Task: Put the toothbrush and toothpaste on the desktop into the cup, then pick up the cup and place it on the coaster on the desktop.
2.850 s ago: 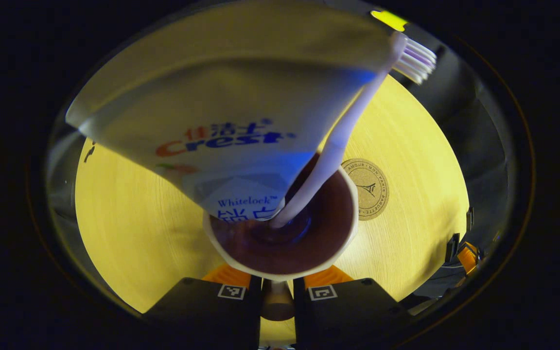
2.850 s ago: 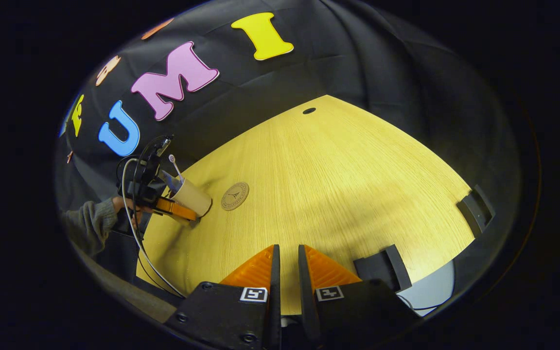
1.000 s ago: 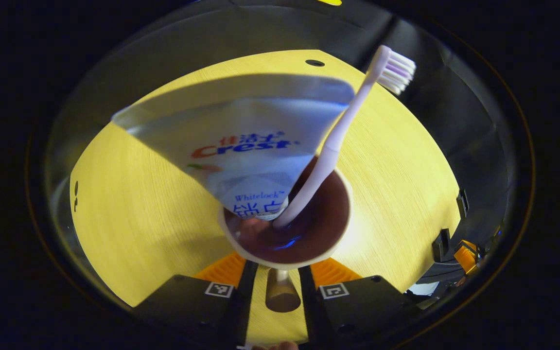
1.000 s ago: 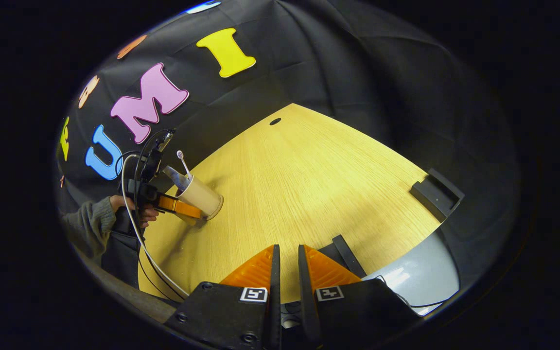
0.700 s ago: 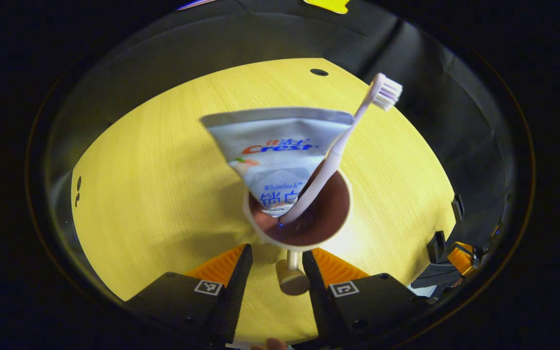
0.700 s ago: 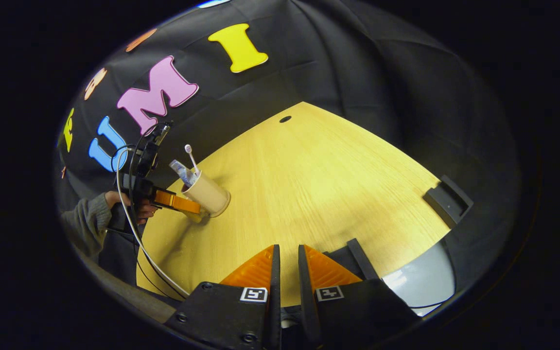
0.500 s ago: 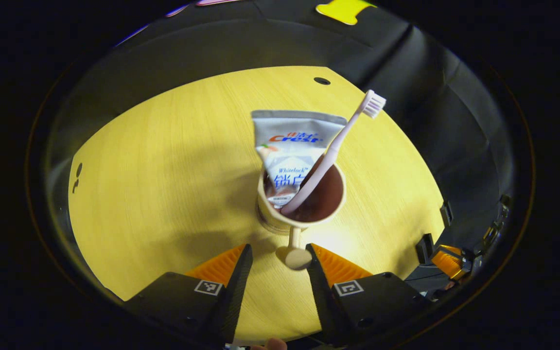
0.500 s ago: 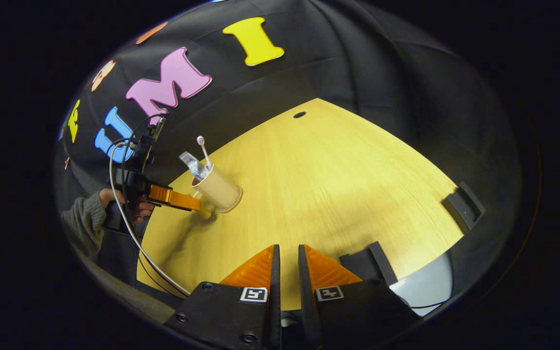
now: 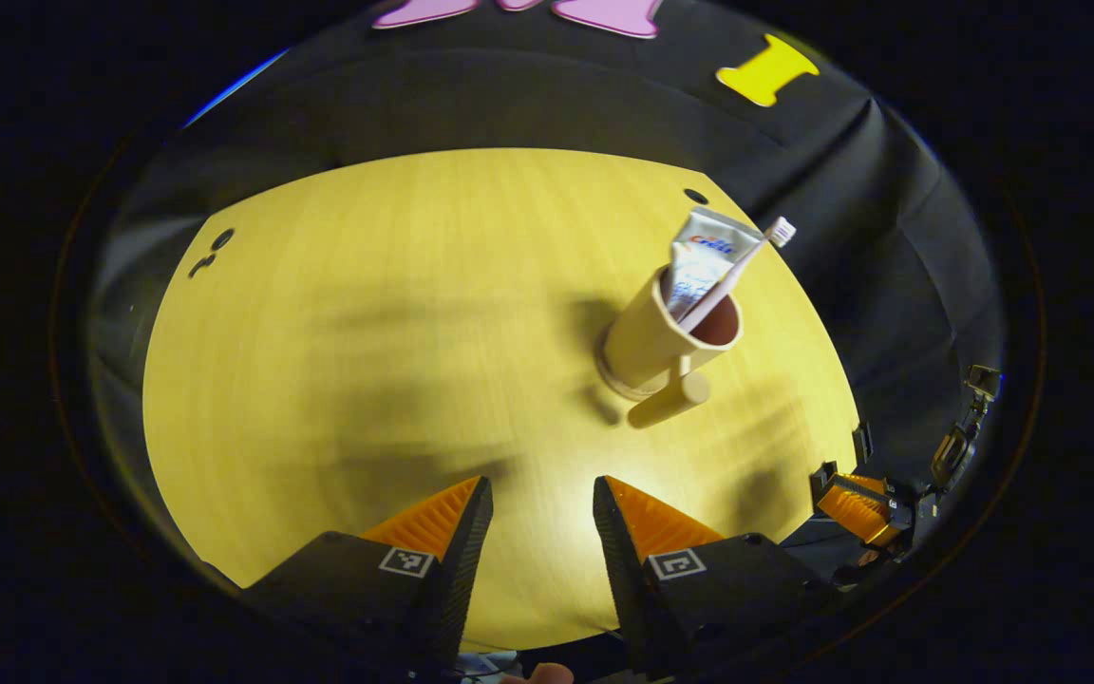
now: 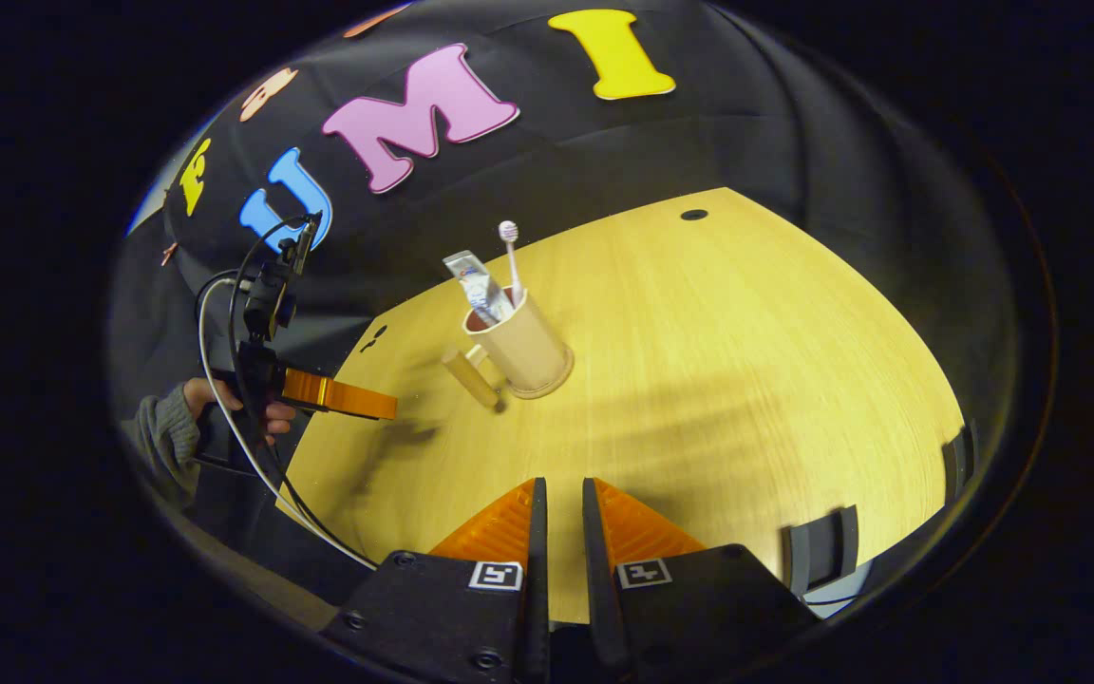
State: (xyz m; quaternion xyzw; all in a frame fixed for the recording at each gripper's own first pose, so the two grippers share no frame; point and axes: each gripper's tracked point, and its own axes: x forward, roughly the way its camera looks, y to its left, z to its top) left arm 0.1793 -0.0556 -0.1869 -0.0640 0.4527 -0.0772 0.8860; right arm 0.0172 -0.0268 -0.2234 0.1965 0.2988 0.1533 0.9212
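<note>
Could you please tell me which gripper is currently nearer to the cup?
Left. The left gripper hangs open just off the cup's handle side; the right gripper sits farther back over the table's near edge.

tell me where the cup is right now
The cup stands upright on the coaster, right of centre in the left gripper view, holding the toothpaste and toothbrush, ahead of the open left gripper.

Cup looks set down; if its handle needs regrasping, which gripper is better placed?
Left, probably: the left gripper is open, and the handle of the cup sticks out toward it. The right gripper is shut and would have to open first.
</note>
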